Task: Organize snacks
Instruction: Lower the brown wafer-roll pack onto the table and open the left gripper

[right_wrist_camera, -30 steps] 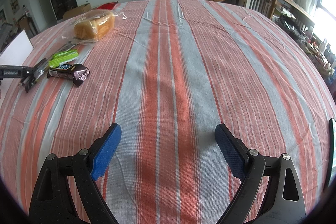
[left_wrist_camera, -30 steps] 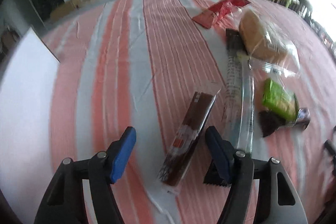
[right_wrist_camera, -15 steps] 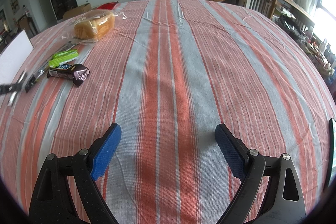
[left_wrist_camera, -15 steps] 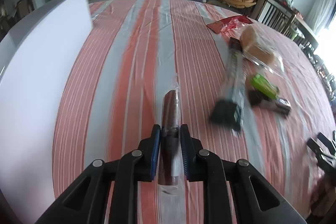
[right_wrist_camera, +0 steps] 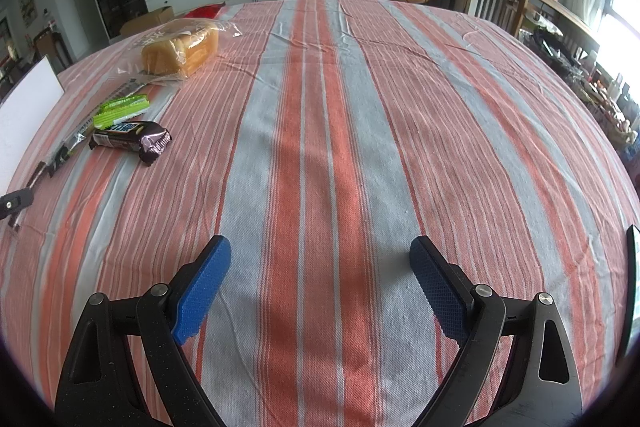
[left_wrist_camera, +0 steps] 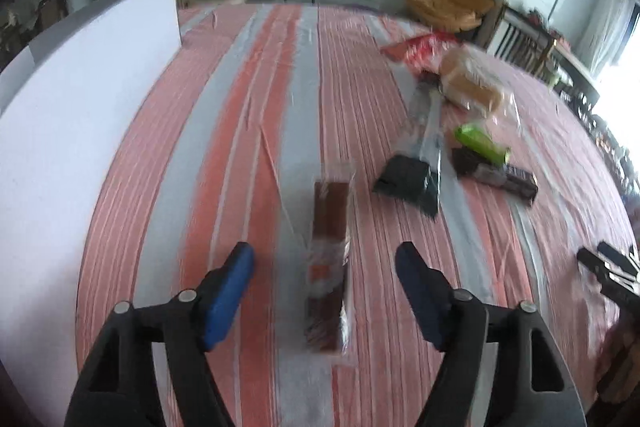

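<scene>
Left tool jaws just opened wide; brown bar lies loose between them on counter. Right tool open, empty. Risk: retreating jaw could snag the wrapper, dragging bar askew.

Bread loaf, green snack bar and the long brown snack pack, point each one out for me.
Bread loaf [right_wrist_camera: 182, 51]: right wrist view, on its crust side.
Green snack bar [right_wrist_camera: 122, 111]: right wrist view, middle of the wrapper.
Long brown snack pack [left_wrist_camera: 330, 227]: left wrist view, its upper brown half.
</scene>
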`<state>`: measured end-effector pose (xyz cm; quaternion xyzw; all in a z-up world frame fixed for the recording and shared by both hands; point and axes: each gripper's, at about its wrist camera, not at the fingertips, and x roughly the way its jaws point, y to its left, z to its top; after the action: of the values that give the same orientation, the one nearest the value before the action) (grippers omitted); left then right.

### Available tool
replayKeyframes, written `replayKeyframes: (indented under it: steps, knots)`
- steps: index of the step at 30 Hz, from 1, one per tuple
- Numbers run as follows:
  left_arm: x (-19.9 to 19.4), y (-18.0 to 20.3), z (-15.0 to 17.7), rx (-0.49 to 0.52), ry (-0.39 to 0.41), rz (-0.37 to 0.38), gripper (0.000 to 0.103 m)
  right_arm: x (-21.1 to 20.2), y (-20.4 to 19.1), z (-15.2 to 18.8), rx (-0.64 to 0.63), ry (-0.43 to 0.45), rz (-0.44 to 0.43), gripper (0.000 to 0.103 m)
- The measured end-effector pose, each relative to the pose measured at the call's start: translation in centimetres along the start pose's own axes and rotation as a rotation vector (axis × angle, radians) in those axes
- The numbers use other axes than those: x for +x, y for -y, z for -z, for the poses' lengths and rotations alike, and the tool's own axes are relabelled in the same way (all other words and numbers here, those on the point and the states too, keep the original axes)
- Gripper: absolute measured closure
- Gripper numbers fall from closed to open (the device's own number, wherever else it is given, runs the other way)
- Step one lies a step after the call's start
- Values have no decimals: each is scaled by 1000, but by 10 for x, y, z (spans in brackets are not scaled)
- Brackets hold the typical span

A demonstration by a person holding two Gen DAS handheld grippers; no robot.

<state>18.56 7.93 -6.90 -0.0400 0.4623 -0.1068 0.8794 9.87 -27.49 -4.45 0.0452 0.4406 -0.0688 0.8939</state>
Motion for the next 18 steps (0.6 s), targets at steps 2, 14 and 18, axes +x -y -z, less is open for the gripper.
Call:
replayKeyframes:
  steps: [2, 14, 18]
  knots:
    - [3, -1, -1, 5, 19, -14, 21, 0, 0, 0, 0, 0, 0, 10]
    - [18, 15, 2, 108, 0, -119, 0, 0, 0, 0, -1, -1, 0, 10]
    - [18, 14, 2, 107, 0, -118, 0, 0, -2, 0, -4, -2, -4, 9]
